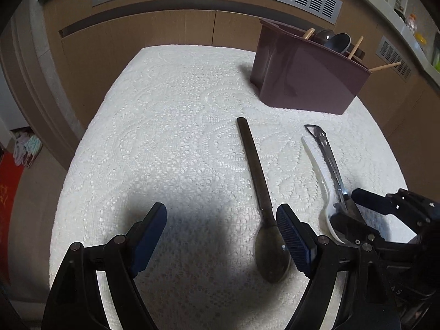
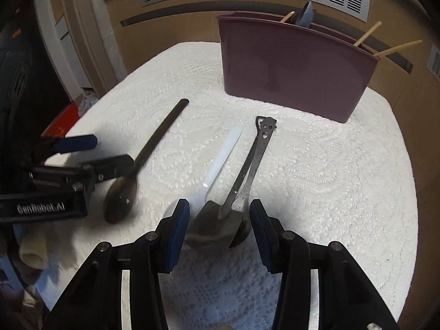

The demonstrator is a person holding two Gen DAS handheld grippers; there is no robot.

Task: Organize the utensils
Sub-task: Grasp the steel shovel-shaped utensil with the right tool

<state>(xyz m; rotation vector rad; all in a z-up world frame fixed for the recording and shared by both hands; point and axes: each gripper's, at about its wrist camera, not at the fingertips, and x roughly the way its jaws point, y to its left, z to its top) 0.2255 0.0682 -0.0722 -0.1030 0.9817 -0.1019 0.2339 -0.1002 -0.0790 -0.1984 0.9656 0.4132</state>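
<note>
A: The table wears a white lace cloth, and the purple holder stands at its far right with a few utensils already poking out. What is left near the front?

B: Three pieces. The dark spoon lies alone to the left, its bowl nearest the person. Just right of it, the white plastic spoon and the metal spoon with the face cut-out lie with their bowls overlapping.

A: And the claws?

B: The left gripper is spread wide; its right pad sits just beside the dark spoon's bowl, holding nothing. The right gripper is partly closed around the two overlapped bowls, but its pads show gaps on both sides, so it seems not to be pinching yet.

A: How should that grab go?

B: Probably squeeze squarely across the stacked bowls; a skewed grip could let the plastic spoon slip free. Then lift level before heading to the holder.
</note>
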